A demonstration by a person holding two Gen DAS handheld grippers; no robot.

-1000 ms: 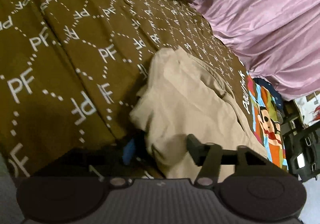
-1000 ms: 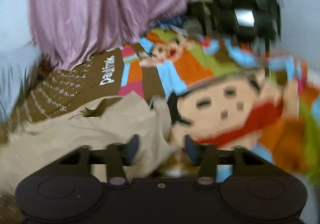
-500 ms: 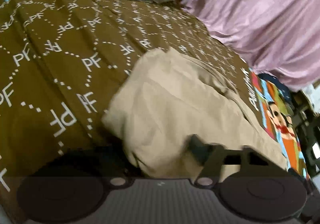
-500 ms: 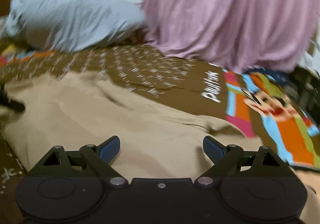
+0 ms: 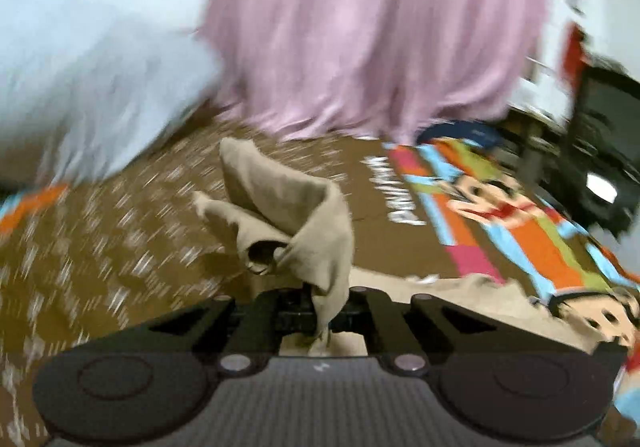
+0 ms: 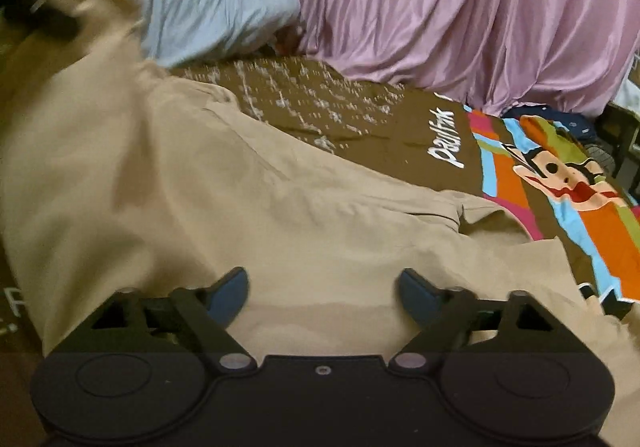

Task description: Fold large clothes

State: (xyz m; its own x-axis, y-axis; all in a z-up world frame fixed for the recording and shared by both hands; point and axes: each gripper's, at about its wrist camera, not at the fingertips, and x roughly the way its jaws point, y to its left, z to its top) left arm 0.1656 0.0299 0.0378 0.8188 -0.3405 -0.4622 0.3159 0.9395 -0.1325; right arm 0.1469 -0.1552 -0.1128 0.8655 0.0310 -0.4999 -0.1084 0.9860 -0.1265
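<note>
Beige garment [image 5: 304, 223] edge pinched in left hand-held gripper [image 5: 320, 311].

We see the left gripper [image 5: 320, 311] with its fingers [image 5: 298, 307] pinched together on a fold of tan cloth [image 5: 304, 219], raised and angled down. Our right gripper [image 6: 322, 289] has its jaws apart, just narrowed a bit, blue-padded fingers [image 6: 226, 289] over the same cloth with nothing pressed between them, also tilted downward.
</note>
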